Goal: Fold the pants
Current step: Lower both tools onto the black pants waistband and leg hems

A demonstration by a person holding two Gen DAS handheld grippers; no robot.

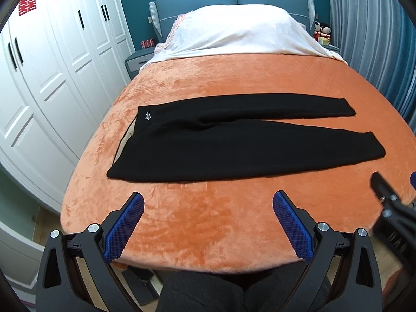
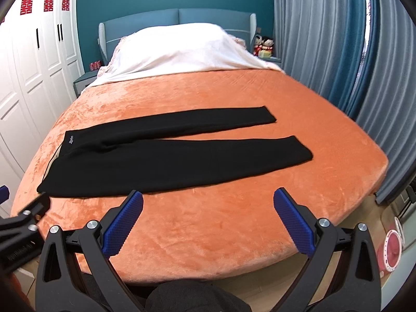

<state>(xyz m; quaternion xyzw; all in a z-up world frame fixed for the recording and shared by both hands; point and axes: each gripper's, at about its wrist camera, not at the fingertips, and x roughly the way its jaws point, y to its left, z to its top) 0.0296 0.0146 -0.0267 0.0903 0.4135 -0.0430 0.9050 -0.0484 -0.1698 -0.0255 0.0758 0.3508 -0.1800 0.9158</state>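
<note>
Black pants (image 1: 208, 143) lie flat on the orange bed (image 1: 208, 228), long axis crosswise, waistband left. Ahead of both grippers: left gripper (image 1: 208, 208) nearer the waist, right gripper (image 2: 208, 205) nearer the cuffs. Both spread wide, empty.

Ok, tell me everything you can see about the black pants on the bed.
The black pants lie flat and unfolded on the orange blanket, spread crosswise, waistband to the left and both legs running right. The legs part in a narrow V, with orange showing between them. The fabric looks soft, matte and knit-like. A small white logo sits near the waistband, and a pale lining shows at the waist opening. Only the blanket touches them; the left gripper and right gripper are both open, short of the near edge.
</note>
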